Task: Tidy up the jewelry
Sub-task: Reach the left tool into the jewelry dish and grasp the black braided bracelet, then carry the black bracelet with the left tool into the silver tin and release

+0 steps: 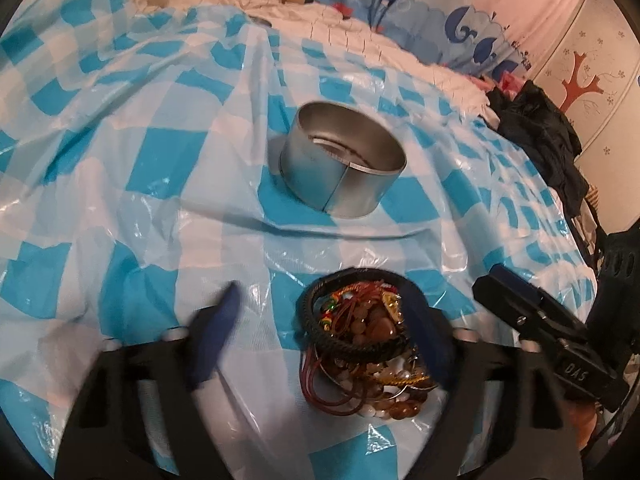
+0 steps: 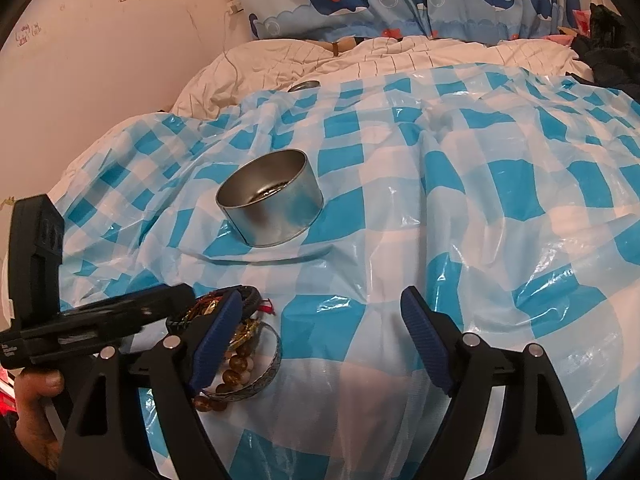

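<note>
Left gripper (image 1: pixel 324 340) hangs right over the jewelry (image 1: pixel 360 352), jaws spread, one blue pad beside the heap, the other out on the plastic, nothing pinched yet. Bangles, beads and cords lie in one tangle, so I'd pick a single piece off the top, that black braided bangle (image 1: pixel 348 312), or the whole knot comes along. Right gripper (image 2: pixel 324 340) sits wide open and empty over bare sheet (image 2: pixel 480 200), its left pad just beside the heap. Farther back the tin (image 1: pixel 344 160) stands upright, open, well apart from the pile, on soft crinkly cover; lower things in gently, it could tip
</note>
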Action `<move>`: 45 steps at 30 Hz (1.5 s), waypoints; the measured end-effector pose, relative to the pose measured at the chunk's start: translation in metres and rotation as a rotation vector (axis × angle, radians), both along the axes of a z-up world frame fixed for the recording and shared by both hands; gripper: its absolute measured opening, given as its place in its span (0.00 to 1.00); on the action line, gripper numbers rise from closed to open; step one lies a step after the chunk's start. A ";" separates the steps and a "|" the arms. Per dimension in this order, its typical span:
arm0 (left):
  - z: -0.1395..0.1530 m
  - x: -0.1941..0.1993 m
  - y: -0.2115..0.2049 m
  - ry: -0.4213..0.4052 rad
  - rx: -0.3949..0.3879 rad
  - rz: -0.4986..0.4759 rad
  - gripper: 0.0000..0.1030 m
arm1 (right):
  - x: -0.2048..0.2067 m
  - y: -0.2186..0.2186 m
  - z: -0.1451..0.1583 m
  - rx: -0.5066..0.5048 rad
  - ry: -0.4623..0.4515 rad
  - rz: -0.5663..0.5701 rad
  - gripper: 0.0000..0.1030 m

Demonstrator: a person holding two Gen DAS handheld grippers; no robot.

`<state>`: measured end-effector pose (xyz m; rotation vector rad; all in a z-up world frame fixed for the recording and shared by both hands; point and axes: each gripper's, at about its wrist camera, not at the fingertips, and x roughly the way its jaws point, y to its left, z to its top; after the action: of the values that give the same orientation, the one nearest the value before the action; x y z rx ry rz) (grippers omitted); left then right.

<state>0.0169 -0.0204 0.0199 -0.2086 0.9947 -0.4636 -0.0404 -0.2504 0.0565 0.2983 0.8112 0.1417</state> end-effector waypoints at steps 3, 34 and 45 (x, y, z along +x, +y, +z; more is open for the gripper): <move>-0.006 0.003 0.008 0.027 -0.028 0.031 0.40 | 0.000 0.000 0.000 0.003 0.002 -0.003 0.77; 0.043 -0.001 0.033 -0.097 -0.019 0.032 0.04 | 0.000 0.014 -0.003 0.002 0.001 0.051 0.81; 0.006 0.014 0.049 0.020 0.079 0.100 0.01 | -0.006 0.043 -0.005 -0.057 -0.011 0.174 0.81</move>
<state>0.0314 0.0289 0.0262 -0.1917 1.0153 -0.3311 -0.0461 -0.2079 0.0516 0.1722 0.8282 0.2825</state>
